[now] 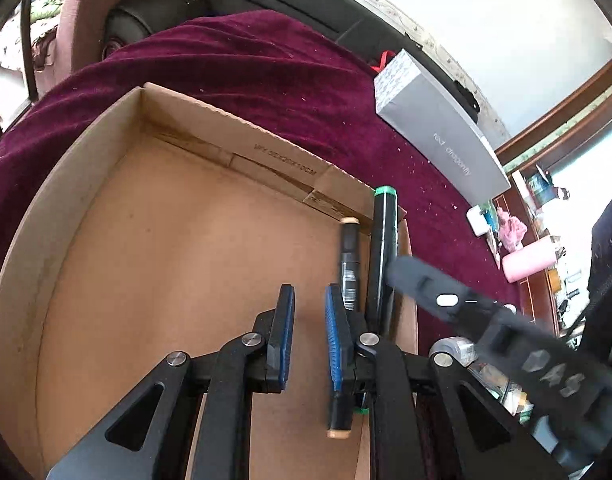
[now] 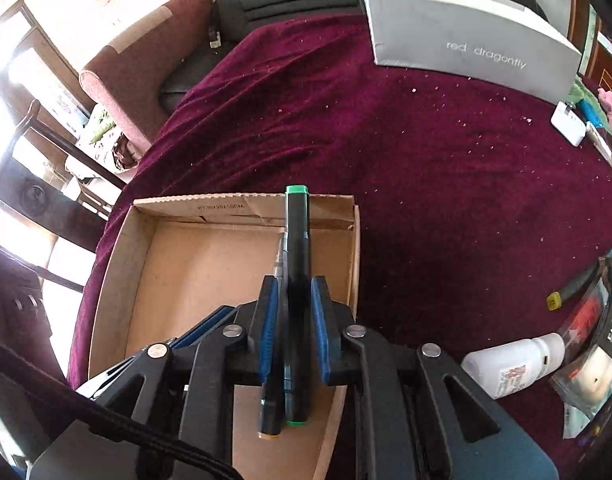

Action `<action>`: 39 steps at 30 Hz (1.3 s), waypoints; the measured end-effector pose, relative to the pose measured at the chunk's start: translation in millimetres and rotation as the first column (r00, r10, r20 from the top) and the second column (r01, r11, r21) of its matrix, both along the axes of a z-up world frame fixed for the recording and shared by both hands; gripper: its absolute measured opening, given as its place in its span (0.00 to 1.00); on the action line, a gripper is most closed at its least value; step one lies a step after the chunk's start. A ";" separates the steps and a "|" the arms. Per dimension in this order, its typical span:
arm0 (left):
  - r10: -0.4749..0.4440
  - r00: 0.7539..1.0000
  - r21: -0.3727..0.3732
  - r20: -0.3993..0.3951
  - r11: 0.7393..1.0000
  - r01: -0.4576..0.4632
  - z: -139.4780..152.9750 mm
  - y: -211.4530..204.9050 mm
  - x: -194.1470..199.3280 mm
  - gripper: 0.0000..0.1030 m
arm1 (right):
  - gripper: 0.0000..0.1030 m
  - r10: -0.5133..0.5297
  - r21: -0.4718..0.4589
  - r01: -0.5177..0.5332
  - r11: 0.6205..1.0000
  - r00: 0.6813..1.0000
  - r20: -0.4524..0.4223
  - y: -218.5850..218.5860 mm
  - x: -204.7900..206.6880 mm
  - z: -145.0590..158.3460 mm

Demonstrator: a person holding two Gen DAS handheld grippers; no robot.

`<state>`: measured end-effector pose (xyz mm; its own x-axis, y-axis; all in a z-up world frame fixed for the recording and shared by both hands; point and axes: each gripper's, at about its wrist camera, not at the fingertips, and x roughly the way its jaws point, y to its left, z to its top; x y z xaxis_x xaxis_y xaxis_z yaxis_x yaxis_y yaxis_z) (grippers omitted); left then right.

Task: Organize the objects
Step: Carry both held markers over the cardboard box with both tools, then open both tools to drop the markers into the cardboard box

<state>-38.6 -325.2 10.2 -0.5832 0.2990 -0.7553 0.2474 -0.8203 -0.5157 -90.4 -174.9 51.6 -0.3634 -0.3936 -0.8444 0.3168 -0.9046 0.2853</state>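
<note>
A shallow cardboard box (image 1: 86, 208) lies on the maroon cloth; it also shows in the right wrist view (image 2: 118, 264). A black marker with tan ends (image 1: 349, 264) lies inside along the right wall. A black marker with green ends (image 1: 383, 240) (image 2: 297, 248) is beside it, its far end up on the box's far wall. My left gripper (image 1: 310, 316) is open and empty over the box floor. My right gripper (image 2: 292, 312) straddles the green-ended marker with its blue pads (image 2: 319, 320) slightly apart from it. The right gripper's finger (image 1: 426, 280) shows in the left wrist view.
A grey "red dragonfly" box (image 2: 466, 48) (image 1: 438, 128) stands at the far side of the cloth. A white bottle (image 2: 514, 360), a packaged item (image 2: 594, 344), and a yellow-tipped pen (image 2: 578, 284) lie right. A white charger (image 2: 568, 126) is far right. A chair (image 2: 146, 64) stands behind.
</note>
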 end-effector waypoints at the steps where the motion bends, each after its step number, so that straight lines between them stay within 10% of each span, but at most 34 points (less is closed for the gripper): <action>1: 0.002 1.000 -0.001 -0.008 1.000 -0.002 2.6 0.0 3.7 0.12 | 0.13 -0.005 -0.022 0.005 1.000 1.000 -0.006 4.6 2.5 5.2; 10: 0.055 0.985 -0.014 -0.163 0.998 -0.058 49.0 17.3 81.9 0.22 | 0.34 -0.038 -0.158 0.013 0.987 0.987 -0.156 66.9 66.9 36.5; 24: 0.136 0.944 -0.123 -0.302 0.976 -0.180 108.4 29.3 172.0 0.38 | 0.34 0.052 -0.167 -0.089 0.982 0.976 -0.212 45.9 111.7 39.4; 39: 0.239 0.947 0.095 -0.213 0.970 -0.224 31.7 -8.4 142.8 0.38 | 0.35 0.077 -0.245 -0.103 0.964 0.991 -0.113 67.3 86.3 45.1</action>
